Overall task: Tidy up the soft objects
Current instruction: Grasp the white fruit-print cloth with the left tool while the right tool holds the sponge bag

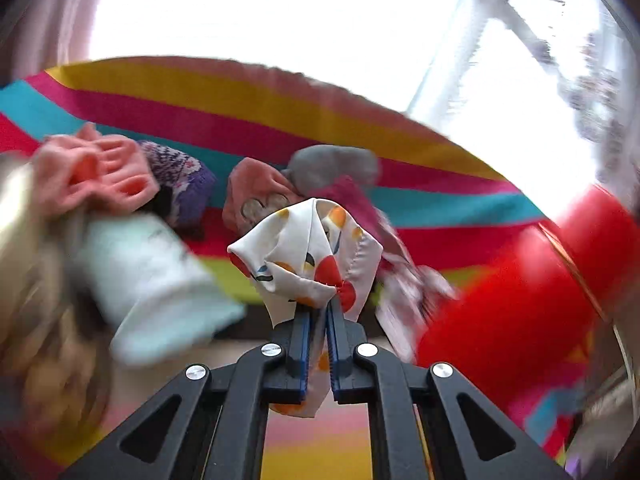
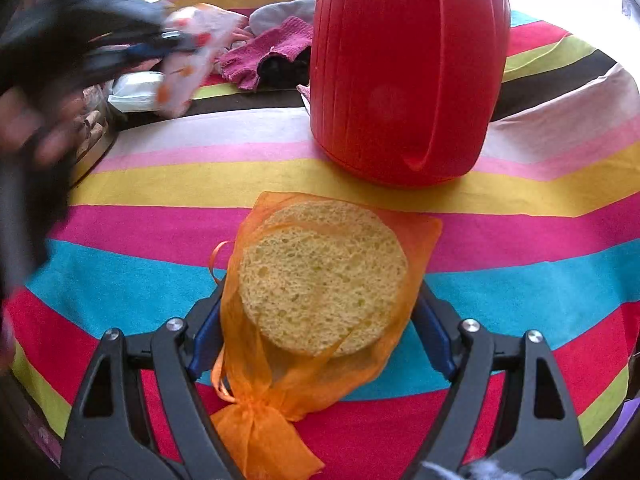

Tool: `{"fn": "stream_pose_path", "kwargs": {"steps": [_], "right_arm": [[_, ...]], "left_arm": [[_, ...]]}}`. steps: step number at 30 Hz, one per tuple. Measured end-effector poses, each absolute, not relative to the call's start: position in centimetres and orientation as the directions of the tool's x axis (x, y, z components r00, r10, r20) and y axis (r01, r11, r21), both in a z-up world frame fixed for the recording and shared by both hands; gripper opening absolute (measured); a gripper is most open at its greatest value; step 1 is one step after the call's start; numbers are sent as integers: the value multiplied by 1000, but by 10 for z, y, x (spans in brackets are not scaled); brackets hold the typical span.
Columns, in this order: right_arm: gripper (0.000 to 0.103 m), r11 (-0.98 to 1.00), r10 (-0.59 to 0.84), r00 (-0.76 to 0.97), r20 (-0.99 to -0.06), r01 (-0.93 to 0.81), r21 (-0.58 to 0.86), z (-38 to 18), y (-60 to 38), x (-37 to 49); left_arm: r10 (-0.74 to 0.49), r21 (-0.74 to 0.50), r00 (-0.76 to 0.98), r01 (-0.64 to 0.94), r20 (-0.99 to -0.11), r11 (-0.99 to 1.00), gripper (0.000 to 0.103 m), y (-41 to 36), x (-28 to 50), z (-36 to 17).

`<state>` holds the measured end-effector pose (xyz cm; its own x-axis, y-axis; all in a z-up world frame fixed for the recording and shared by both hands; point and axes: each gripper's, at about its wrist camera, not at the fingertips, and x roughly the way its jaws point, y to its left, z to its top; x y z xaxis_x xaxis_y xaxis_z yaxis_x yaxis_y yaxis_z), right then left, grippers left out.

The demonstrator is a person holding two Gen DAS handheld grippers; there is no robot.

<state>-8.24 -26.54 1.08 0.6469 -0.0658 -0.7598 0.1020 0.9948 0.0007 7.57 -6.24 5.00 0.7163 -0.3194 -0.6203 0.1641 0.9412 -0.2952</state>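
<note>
Two views, and the coming move turns on where the red bin sits against each load.

Left wrist view: your left gripper (image 1: 318, 312) has its jaws pinched shut on a white dotted cloth (image 1: 308, 248), which stands up as a crumpled fold ahead of the tips with its tail hanging down between the blue pads. The cloth is clear of the striped desk (image 1: 224, 96). The red bin (image 1: 516, 292) lies to the right of the jaws, near; to the left sit a pink knit piece (image 1: 100, 172), a purple patterned sock (image 1: 180, 176) and a pale sock (image 1: 152, 272), much blurred. A grey item (image 1: 336, 164) rests beyond.

Right wrist view: your right gripper (image 2: 320, 320) stands wide, jaws to either side of a round yellow sponge (image 2: 324, 276) in an orange mesh bag (image 2: 256, 412); whether the pads press it you cannot tell. The bag's long axis runs toward you, bow nearest. Straight ahead, across bare stripes, is the bin, with open room around it. Your left gripper, holding the cloth, blurs at upper left, near a magenta cloth (image 2: 268, 52).
</note>
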Motion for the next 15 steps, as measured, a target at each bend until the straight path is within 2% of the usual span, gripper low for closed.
{"fn": "stream_pose_path", "kwargs": {"steps": [4, 8, 15], "right_arm": [[84, 995, -66, 646, -760, 102, 0, 11, -265, -82], [83, 995, -67, 647, -759, 103, 0, 12, -265, -83], [83, 994, -71, 648, -759, 106, -3, 11, -265, -81]], "left_arm": [[-360, -310, 687, 202, -632, 929, 8, -47, 25, 44], [-334, -253, 658, 219, -675, 942, 8, -29, -16, 32], [-331, -278, 626, 185, -706, 943, 8, 13, -81, 13]]}}
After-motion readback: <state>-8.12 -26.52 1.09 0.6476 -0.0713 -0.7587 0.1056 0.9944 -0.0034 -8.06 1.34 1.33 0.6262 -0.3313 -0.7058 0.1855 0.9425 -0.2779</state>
